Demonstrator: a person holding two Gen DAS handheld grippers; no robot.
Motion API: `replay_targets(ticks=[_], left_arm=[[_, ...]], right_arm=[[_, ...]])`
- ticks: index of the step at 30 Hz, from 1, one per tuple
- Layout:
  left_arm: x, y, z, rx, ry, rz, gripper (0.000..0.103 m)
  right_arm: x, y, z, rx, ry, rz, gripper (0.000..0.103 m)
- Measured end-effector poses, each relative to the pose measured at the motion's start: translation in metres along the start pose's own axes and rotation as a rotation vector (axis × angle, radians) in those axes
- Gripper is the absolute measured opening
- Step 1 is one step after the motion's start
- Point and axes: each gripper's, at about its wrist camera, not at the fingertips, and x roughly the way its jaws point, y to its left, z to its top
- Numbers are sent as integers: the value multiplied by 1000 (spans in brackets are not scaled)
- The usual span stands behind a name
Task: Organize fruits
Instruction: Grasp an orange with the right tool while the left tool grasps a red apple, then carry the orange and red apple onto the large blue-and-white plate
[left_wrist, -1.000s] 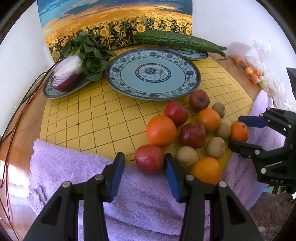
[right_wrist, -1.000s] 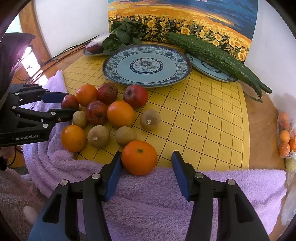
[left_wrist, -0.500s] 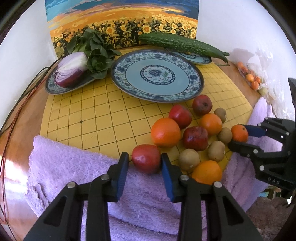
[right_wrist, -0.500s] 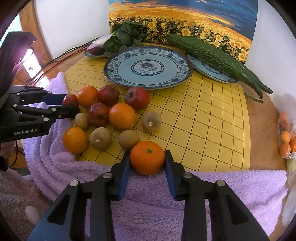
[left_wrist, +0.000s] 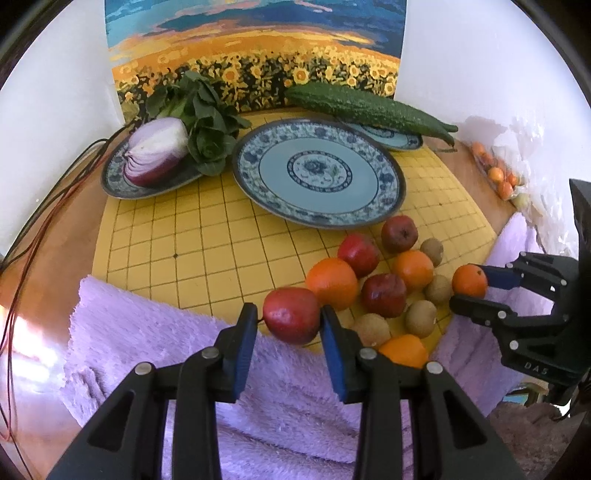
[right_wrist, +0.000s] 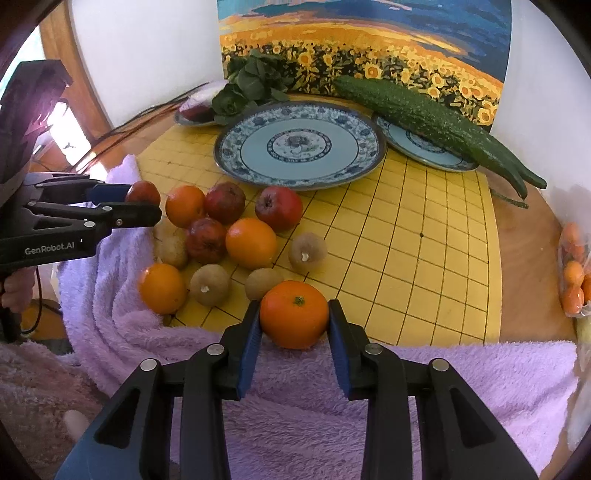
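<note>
My left gripper (left_wrist: 289, 318) is shut on a red apple (left_wrist: 291, 314) at the yellow grid mat's near edge; it also shows in the right wrist view (right_wrist: 142, 192). My right gripper (right_wrist: 293, 319) is shut on an orange (right_wrist: 294, 314), which also shows in the left wrist view (left_wrist: 469, 280). Between them lies a cluster of oranges (right_wrist: 251, 242), red apples (right_wrist: 279, 207) and brown kiwis (right_wrist: 307, 250). A large blue patterned plate (left_wrist: 319, 173) sits empty behind the fruit.
A plate with half a red onion (left_wrist: 157, 157) and greens (left_wrist: 207, 118) stands back left. A long cucumber (left_wrist: 369, 109) lies on a small plate back right. A purple towel (left_wrist: 155, 350) covers the near edge. A bag of small oranges (right_wrist: 572, 273) lies far right. Cables (left_wrist: 22, 229) run along the left.
Both grippers closed from wide open onto their fruit: the left onto the red apple, the right onto the orange. Both views have risen slightly.
</note>
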Motion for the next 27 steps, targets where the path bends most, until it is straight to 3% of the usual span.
replay_targets(ticks=[14, 27], left_arm=[[-10, -1, 25, -11, -31, -20, 36], [-4, 1, 64, -20, -59, -25, 36]], right_arm=[[-10, -1, 16, -10, -41, 30, 35], [-12, -9, 54, -39, -59, 27, 35]])
